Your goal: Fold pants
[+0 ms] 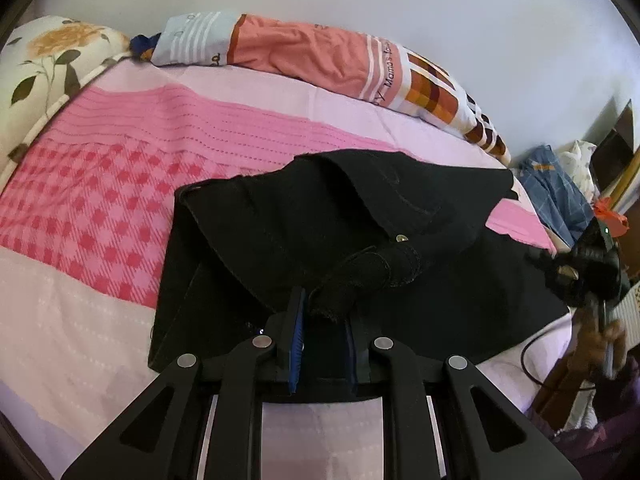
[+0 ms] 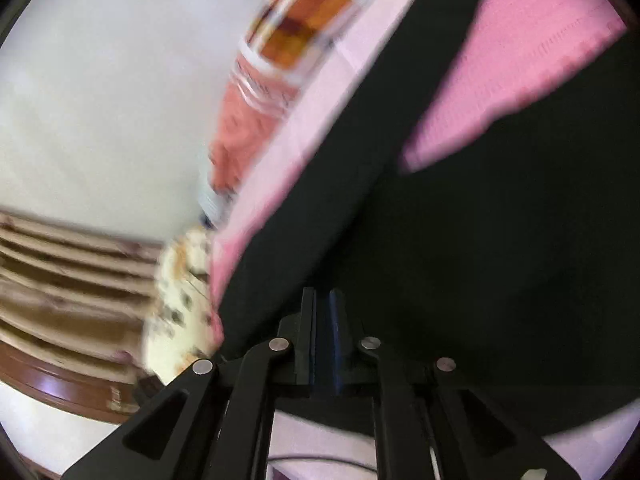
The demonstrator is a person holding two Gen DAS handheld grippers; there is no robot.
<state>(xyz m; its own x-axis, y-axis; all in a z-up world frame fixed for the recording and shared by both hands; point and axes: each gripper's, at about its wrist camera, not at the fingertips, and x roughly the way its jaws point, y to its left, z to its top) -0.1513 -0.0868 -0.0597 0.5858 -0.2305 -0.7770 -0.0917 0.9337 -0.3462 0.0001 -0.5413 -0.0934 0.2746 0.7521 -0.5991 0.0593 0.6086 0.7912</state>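
Note:
The black pants [image 1: 320, 232] lie on the pink bedspread [image 1: 120, 184], partly folded, with the waistband and a metal button [image 1: 400, 237] turned up on top. My left gripper [image 1: 326, 320] is shut on a bunched bit of the waistband fabric. My right gripper [image 2: 324, 312] is shut on an edge of the pants [image 2: 480, 260]; its view is blurred. The right gripper also shows in the left wrist view [image 1: 580, 268] at the right edge of the pants.
A rolled orange and white quilt [image 1: 320, 56] lies along the far side of the bed by the wall. A floral pillow [image 1: 48, 64] is at the far left. Blue checked clothes [image 1: 552, 196] and clutter lie off the right side. A wooden headboard [image 2: 60, 280] shows left.

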